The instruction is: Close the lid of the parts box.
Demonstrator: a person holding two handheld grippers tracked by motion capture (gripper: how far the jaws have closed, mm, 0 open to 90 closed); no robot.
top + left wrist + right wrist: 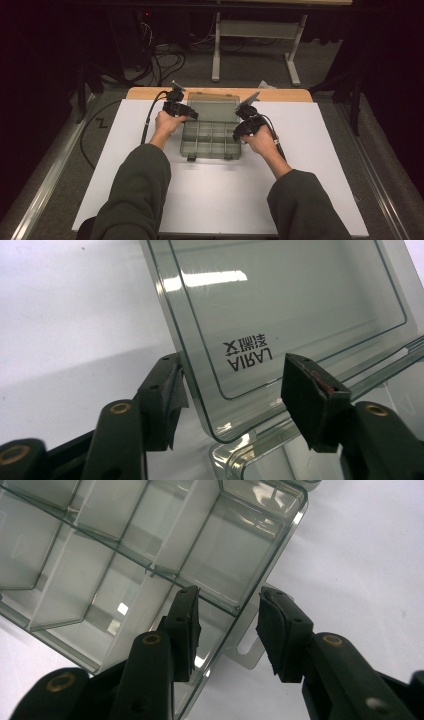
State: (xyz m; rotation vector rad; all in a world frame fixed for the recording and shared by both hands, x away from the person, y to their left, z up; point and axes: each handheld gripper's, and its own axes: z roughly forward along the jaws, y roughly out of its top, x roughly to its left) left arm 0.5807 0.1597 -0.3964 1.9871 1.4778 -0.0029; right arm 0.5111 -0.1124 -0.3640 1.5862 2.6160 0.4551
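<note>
A clear, smoke-tinted plastic organiser box with many small compartments is seen lying near the far middle of the white table top, its hinged lid standing open toward the far edge. In the left gripper view the lid, marked with printed lettering, is straddled at its left corner by the left gripper, whose jaws are spread on either side of the lid edge, apart from it and not clamped. In the right gripper view the right gripper is set over the right wall of the box, beside a small clear carrying tab; its jaws are likewise parted, one over a compartment and one outside the wall, with nothing pinched. In the high view the left gripper and right gripper are seen at the box's left and right sides.

The step in hand is judged to be the handling of the lid, most likely its closing, while the base is steadied. For the next move, the left jaws would need to be narrowed on the lid edge and the lid swung about its hinge toward the near side, the base being kept from sliding.
</note>
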